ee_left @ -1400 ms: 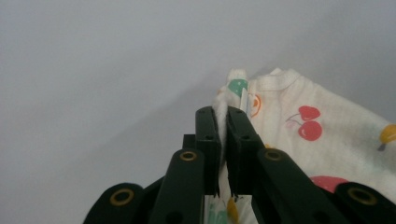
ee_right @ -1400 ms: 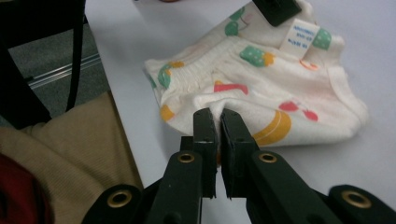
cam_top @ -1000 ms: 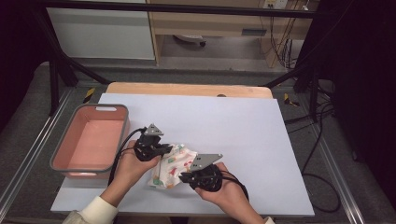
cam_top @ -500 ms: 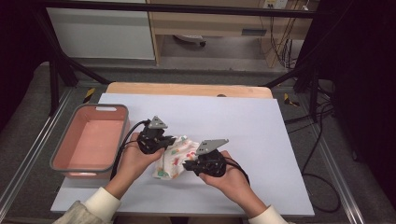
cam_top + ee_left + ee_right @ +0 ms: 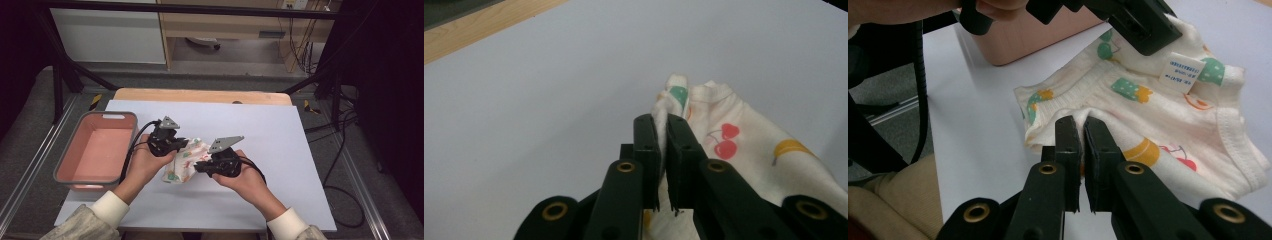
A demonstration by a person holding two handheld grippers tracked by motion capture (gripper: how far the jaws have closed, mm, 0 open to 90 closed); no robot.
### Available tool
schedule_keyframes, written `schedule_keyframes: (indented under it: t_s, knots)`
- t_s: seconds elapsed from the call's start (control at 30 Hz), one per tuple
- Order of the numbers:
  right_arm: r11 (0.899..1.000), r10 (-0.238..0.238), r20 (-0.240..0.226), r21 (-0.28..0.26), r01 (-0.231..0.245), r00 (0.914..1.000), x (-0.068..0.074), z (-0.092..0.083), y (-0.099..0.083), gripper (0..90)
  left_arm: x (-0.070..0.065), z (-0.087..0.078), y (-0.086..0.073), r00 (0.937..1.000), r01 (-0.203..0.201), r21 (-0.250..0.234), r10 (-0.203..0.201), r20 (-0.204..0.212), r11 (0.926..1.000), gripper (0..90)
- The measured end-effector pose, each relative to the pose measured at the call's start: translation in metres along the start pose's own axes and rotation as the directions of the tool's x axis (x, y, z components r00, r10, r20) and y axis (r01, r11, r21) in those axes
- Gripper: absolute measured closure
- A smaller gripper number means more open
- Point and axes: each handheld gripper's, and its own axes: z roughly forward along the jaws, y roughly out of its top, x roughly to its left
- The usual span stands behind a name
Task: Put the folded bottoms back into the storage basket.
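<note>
A small cream garment [image 5: 186, 161] printed with fruit hangs bunched between my two grippers over the white table top [image 5: 280, 130]. My left gripper [image 5: 184, 145] is shut on its upper edge; in the left gripper view the cloth [image 5: 744, 145] is pinched between the jaws of that gripper [image 5: 663, 125]. My right gripper [image 5: 199, 167] is shut on a fold of the same garment [image 5: 1168, 115], seen pinched in the right gripper view [image 5: 1082, 125]. A white label [image 5: 1182, 69] shows near the left gripper's jaws there.
A pink bin [image 5: 65, 165] with a grey rim stands on the table's left side. A wooden strip [image 5: 200, 95] runs along the table's far edge. Cables [image 5: 345, 150] hang off to the right of the table.
Both hands have moved away from the table's near edge and lifted a little, carrying the garment with them. Both grips are unchanged.
</note>
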Motion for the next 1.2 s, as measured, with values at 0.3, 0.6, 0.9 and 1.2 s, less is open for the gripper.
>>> schedule_keyframes:
  t_s: [0.3,0.6,0.9,1.2]
  knots:
    - [0.999,-0.018,0.005,0.030,0.018,0.9998,-0.003,0.005,0.009,86.4,0.006,-0.004,0.000,1.0000,0.010,0.015,-0.009,-0.002,0.9998,85.3]
    - [1.000,-0.025,0.007,0.019,0.025,0.9997,-0.004,0.005,0.021,86.4,0.016,-0.016,0.000,0.9996,0.026,0.003,-0.026,-0.011,0.9997,85.3]
    - [0.999,-0.029,0.009,0.019,0.029,0.9995,-0.005,0.011,0.034,86.4,0.027,-0.030,-0.001,0.9985,0.048,-0.016,-0.048,-0.026,0.9987,85.3]
    - [0.998,-0.047,0.004,0.031,0.047,0.9989,0.001,0.022,0.049,86.4,0.037,-0.042,-0.004,0.9970,0.068,-0.027,-0.069,-0.036,0.9973,85.3]
